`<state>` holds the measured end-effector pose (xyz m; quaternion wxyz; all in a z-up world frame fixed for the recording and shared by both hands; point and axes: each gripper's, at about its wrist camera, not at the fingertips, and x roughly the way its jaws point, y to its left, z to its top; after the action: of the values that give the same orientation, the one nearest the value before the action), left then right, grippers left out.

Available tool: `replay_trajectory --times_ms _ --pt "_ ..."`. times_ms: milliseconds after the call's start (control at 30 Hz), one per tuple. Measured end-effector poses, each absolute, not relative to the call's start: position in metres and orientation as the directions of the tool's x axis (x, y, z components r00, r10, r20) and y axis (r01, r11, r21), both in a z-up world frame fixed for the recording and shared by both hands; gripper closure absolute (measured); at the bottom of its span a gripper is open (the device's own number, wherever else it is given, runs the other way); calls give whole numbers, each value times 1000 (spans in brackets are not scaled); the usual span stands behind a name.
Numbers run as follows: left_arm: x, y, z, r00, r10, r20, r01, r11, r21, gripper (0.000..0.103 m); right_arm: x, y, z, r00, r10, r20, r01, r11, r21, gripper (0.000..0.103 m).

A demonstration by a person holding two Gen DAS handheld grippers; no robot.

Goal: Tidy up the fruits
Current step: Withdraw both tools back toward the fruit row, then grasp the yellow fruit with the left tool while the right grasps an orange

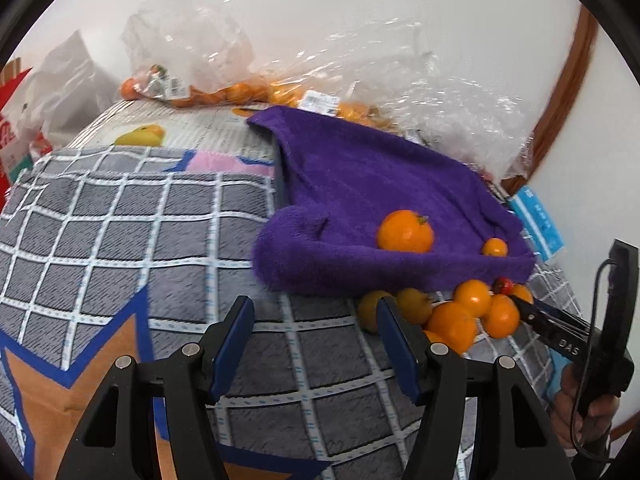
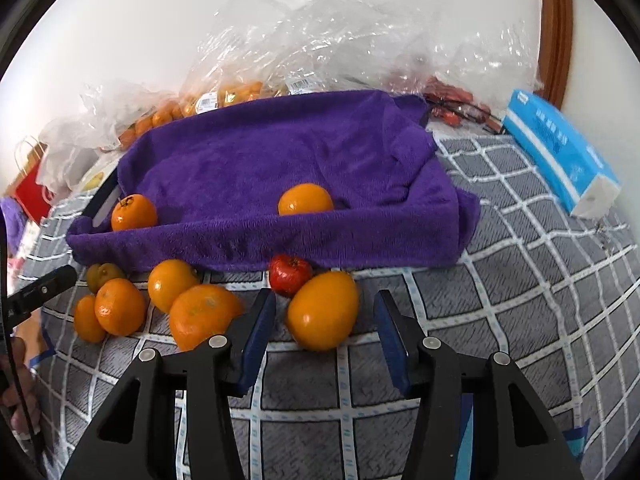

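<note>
A tray lined with a purple towel (image 2: 280,152) holds two oranges, one at its left (image 2: 133,212) and one in the middle (image 2: 305,199). In front of it lie several loose oranges (image 2: 120,306), a big orange (image 2: 323,310) and a small red fruit (image 2: 290,274). My right gripper (image 2: 326,332) is open, its jaws either side of the big orange. My left gripper (image 1: 316,336) is open and empty over the grey checked cloth, left of the orange pile (image 1: 460,316). The right gripper also shows in the left wrist view (image 1: 536,312).
Clear plastic bags of small oranges (image 2: 236,94) lie behind the tray against the wall. A blue and white tissue pack (image 2: 560,152) lies at the right. A red paper bag (image 2: 30,196) stands at the far left. The grey checked cloth (image 1: 120,220) covers the surface.
</note>
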<state>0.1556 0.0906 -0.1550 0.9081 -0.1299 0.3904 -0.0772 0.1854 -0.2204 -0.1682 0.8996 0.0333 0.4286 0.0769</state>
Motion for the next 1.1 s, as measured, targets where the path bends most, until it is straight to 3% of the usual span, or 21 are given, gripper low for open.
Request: replay_trajectory --times_ms 100,233,533,767,900,1100 --pt "156 80 -152 665 -300 -684 101 944 -315 45 184 -222 -169 617 165 -770 -109 986 124 54" --pt "165 65 -154 624 -294 -724 92 948 -305 58 181 -219 -169 620 150 -770 -123 988 94 68" --pt "172 63 -164 597 -343 -725 90 927 -364 80 180 -224 -168 622 171 -764 -118 985 124 69" --pt "159 71 -157 622 -286 -729 46 943 -331 80 176 -231 -165 638 153 -754 -89 988 126 69" --pt "162 71 -157 609 -224 -761 41 967 -252 80 177 -233 -166 627 155 -763 -83 988 132 69" --pt "168 73 -163 642 -231 -731 34 961 -274 70 181 -227 -167 620 139 -772 -90 990 105 67"
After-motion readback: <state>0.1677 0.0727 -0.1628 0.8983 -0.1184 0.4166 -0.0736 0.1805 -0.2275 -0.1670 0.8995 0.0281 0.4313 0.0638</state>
